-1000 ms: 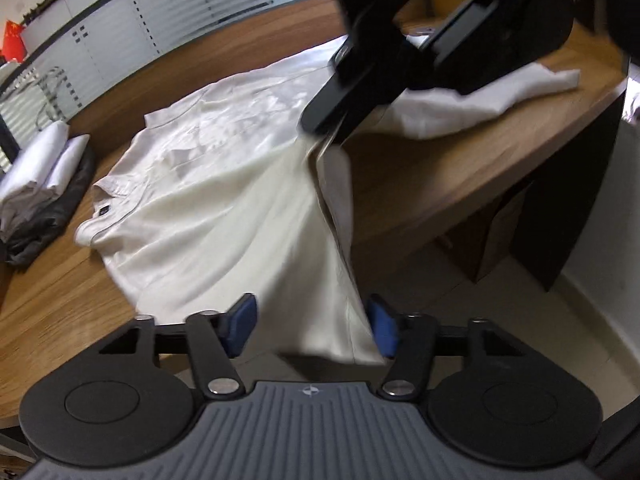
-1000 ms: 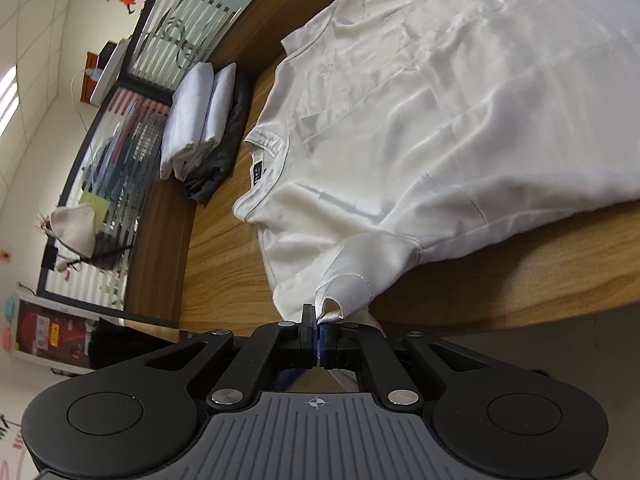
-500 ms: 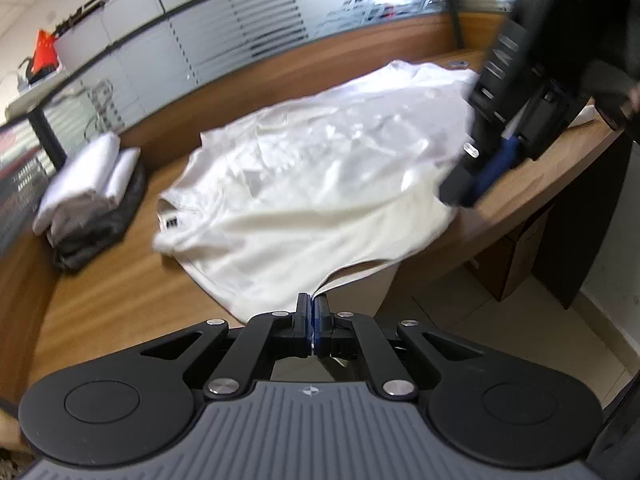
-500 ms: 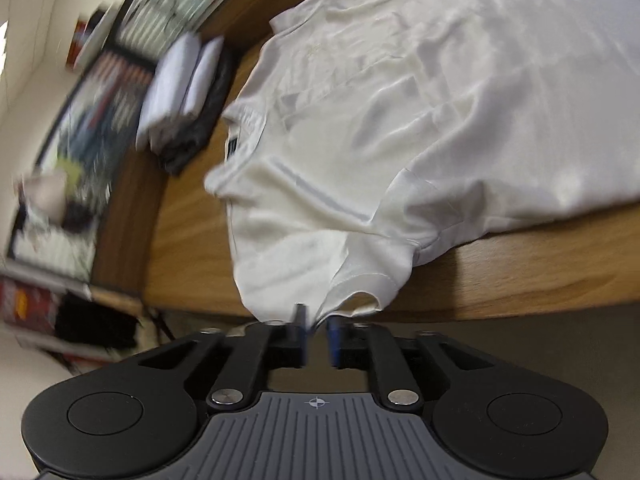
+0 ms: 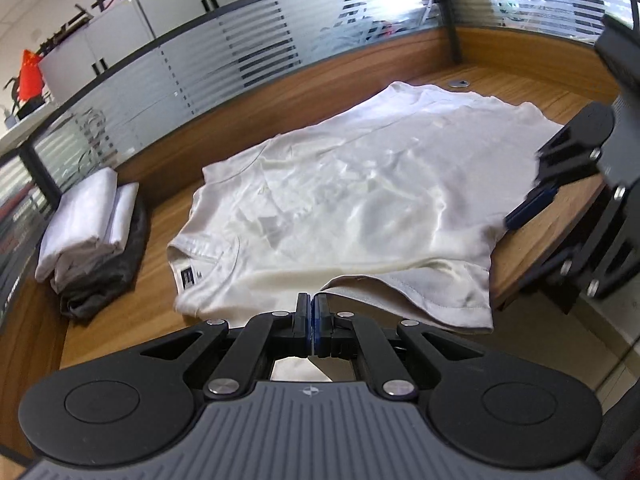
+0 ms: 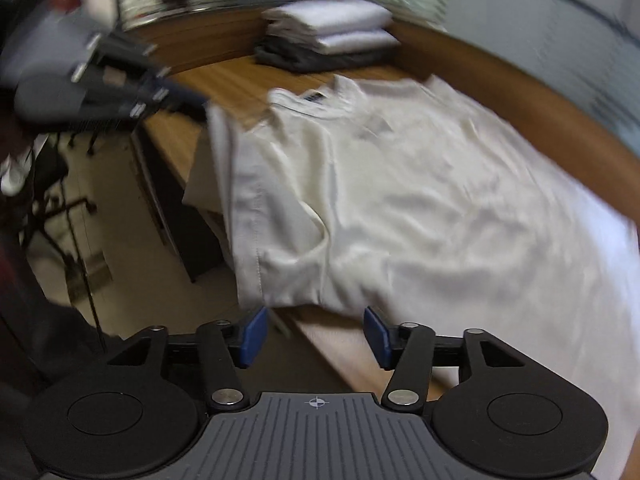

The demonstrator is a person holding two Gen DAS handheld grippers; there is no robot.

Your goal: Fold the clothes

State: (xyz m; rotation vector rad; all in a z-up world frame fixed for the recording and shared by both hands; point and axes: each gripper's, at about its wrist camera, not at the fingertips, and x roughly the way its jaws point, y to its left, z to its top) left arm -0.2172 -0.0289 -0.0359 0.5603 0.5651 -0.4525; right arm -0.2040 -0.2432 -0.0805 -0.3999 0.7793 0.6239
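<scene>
In the left wrist view, the cream-white short-sleeved cotton shirt [image 5: 352, 196] is seen spread on the curved wooden worktop [image 5: 132, 308] beside a stack of folded clothes [image 5: 88, 232], its sleeve hem pinched by the left tool [image 5: 311, 328], whose jaws stood spread a second ago. In the right wrist view, the right tool [image 6: 316, 334], clamped on the sleeve before, has just been opening and now stands spread, nothing gripped; the limp, light, slippery cloth is judged best taken at hems.

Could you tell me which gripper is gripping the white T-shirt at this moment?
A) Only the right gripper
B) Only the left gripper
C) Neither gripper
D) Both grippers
B: the left gripper is shut on the sleeve hem of the white T-shirt, while the right gripper stands open with no cloth between its pads.
</scene>
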